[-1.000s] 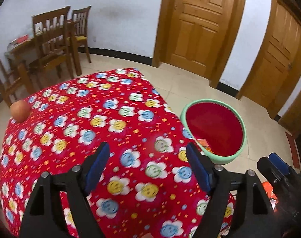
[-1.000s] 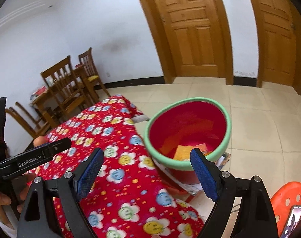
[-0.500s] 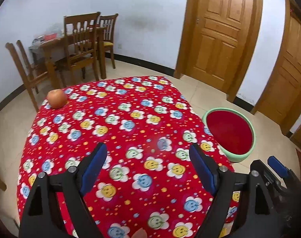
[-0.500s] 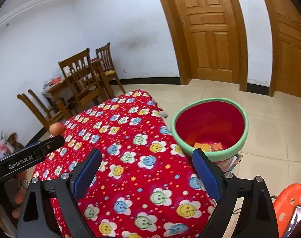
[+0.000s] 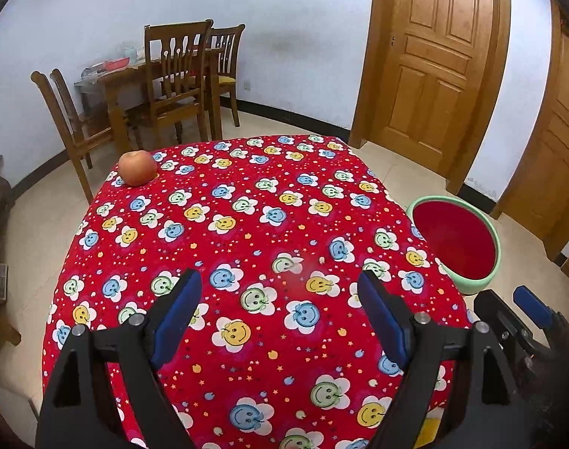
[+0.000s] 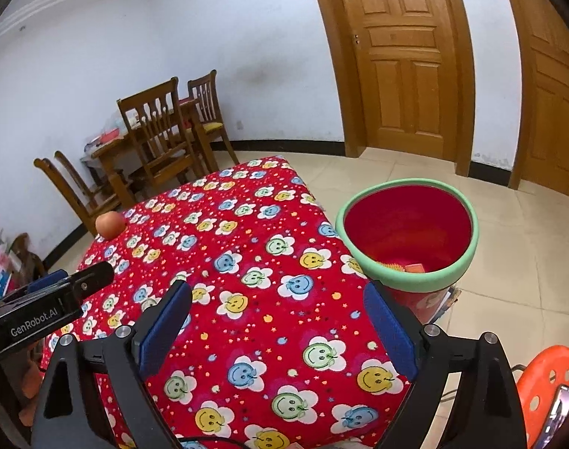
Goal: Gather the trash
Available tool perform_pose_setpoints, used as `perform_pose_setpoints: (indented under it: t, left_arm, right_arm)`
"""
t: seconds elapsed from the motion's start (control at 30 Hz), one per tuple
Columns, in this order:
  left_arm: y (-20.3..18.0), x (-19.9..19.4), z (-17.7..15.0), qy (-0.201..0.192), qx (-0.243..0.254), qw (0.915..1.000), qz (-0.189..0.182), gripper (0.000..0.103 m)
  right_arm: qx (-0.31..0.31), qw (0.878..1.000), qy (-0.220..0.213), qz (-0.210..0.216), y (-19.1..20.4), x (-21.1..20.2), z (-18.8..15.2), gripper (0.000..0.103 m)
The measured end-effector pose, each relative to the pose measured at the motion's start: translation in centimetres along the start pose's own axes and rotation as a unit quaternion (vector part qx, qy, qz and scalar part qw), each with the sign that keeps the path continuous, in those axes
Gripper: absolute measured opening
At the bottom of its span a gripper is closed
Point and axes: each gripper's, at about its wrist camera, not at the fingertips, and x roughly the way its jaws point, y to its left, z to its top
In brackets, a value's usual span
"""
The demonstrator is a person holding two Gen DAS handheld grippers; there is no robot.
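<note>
A red bin with a green rim (image 5: 459, 240) stands on the floor at the table's right side; in the right wrist view (image 6: 408, 232) orange and yellow scraps lie at its bottom. My left gripper (image 5: 280, 310) is open and empty above the near part of the red flowered tablecloth (image 5: 247, 205). My right gripper (image 6: 279, 321) is open and empty above the cloth's near right part, left of the bin. An apple (image 5: 136, 167) sits at the table's far left corner, also in the right wrist view (image 6: 110, 224).
Wooden chairs (image 5: 176, 78) and a dining table stand by the far wall. Two wooden doors (image 5: 434, 63) are at the back right. An orange stool (image 6: 546, 385) stands at the near right. The left gripper body (image 6: 48, 310) shows at the left of the right wrist view.
Both grippers have pulled back and up from the bin toward the near side of the table. More of the cloth and the apple show now. Both stay open.
</note>
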Motion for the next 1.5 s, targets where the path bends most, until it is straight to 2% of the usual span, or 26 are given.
perform_pose_setpoints:
  t: [1.5]
  left_arm:
    - [0.36, 0.40, -0.19, 0.000, -0.005, 1.0000, 0.000, 0.084]
  right_arm:
    - [0.004, 1.000, 0.011, -0.002, 0.06, 0.65, -0.20, 0.093]
